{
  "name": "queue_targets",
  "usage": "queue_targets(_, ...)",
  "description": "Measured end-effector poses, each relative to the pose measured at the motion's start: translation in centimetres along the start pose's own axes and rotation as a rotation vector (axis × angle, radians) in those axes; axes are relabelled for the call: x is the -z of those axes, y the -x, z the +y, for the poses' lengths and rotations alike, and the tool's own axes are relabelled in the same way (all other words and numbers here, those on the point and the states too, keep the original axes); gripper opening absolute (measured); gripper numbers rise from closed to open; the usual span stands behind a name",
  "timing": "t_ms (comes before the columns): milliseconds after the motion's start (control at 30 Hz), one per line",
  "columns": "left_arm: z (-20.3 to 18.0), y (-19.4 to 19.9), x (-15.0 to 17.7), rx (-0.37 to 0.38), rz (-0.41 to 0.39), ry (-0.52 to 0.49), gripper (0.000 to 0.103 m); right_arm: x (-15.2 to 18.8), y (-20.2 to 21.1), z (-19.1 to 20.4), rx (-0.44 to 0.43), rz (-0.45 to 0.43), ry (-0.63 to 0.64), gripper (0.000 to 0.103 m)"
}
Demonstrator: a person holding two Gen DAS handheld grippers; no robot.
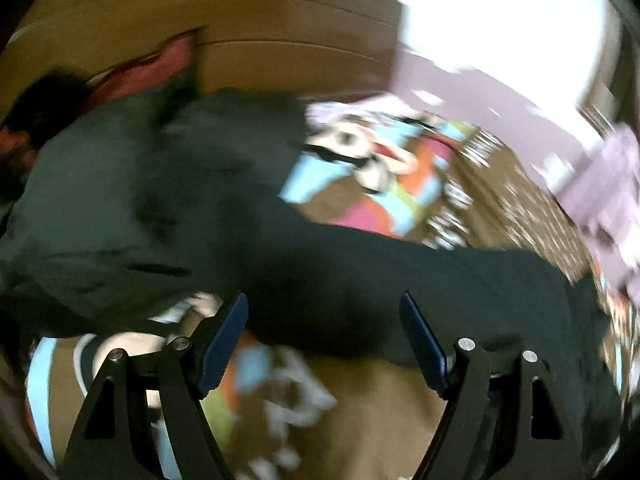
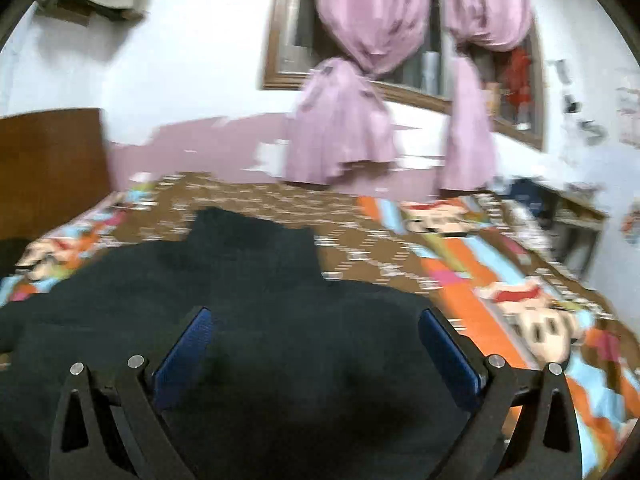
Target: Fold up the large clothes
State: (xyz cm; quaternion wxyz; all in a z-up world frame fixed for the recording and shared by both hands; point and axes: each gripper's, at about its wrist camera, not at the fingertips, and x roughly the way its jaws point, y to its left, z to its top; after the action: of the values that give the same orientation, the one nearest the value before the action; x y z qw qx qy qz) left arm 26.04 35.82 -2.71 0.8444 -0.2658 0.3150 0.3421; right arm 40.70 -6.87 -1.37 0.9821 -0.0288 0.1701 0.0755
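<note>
A large dark garment (image 1: 168, 200) lies spread on the patterned bedsheet (image 1: 368, 400). In the left wrist view my left gripper (image 1: 324, 312) is open, its blue pads wide apart over the garment's near edge, holding nothing. In the right wrist view the same dark garment (image 2: 248, 280) fills the lower middle, and my right gripper (image 2: 316, 328) is open above it, with the cloth between and below the fingers but not pinched. Both views are motion-blurred.
A wooden headboard (image 1: 240, 20) stands behind the bed, with a red pillow (image 1: 152, 68) at its foot. Pink curtains (image 2: 352, 120) hang at the window on the far wall. A shelf (image 2: 576, 208) stands at the bed's right side.
</note>
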Motion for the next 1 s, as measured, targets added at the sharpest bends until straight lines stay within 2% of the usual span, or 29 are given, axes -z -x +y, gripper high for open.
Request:
queue_targets(67,3.0,-1.1,-0.2,-0.048,-0.037,0.063,0.073,0.1,0.0,2.0,-0.123,0.022,0.030,0.103)
queue_targets(133,5.4,-2.5,-0.6,-0.107,-0.027,0.122,0.073,0.5,-0.6,4.4,-0.237,0.064,0.065,0.103)
queue_targets(233,7.6,-4.4,-0.8,-0.070,0.013,0.234,0.073,1.4,-1.5,7.2,-0.362,0.117,0.083,0.103)
queue_targets(333,8.0,-5.4,-0.5,-0.057,0.040,0.257,0.073,2.8,-2.9,9.7,-0.440,0.165,0.115,0.103)
queue_targets(433,8.3,-6.2,-0.2,-0.043,0.084,0.241,0.071,5.6,-6.1,12.4,-0.432,0.335,0.218,0.103)
queue_targets(467,8.3,-6.2,-0.1,-0.040,0.075,0.240,0.068,6.0,-6.5,12.8,-0.430,0.348,0.224,0.103)
queue_targets(500,8.4,-6.1,-0.2,-0.039,0.064,0.233,0.054,6.1,-6.5,12.7,-0.435,0.343,0.216,0.103)
queue_targets(533,8.3,-6.0,-0.1,-0.046,0.060,0.214,0.036,6.0,-6.6,12.5,-0.442,0.340,0.207,0.103)
queue_targets(567,8.2,-6.4,-0.6,-0.049,0.067,0.197,0.026,6.0,-6.7,12.3,-0.451,0.338,0.195,0.103)
queue_targets(600,7.7,-6.3,-0.5,-0.043,0.072,0.163,0.012,6.0,-6.8,12.1,-0.461,0.338,0.183,0.103)
queue_targets(633,7.3,-5.9,-0.5,-0.037,0.059,0.136,0.008,6.0,-6.9,12.0,-0.469,0.339,0.172,0.103)
queue_targets(800,4.0,-2.4,-0.6,-0.014,-0.088,0.012,0.004,5.9,-6.9,11.2,-0.501,0.321,0.111,0.103)
queue_targets(933,-0.1,2.4,-0.4,0.068,-0.230,-0.106,0.003,6.1,-4.8,9.3,-0.453,0.269,0.031,0.103)
queue_targets(1000,-2.6,4.8,0.1,0.137,-0.292,-0.176,0.003,6.1,-3.6,8.2,-0.438,0.225,-0.002,0.103)
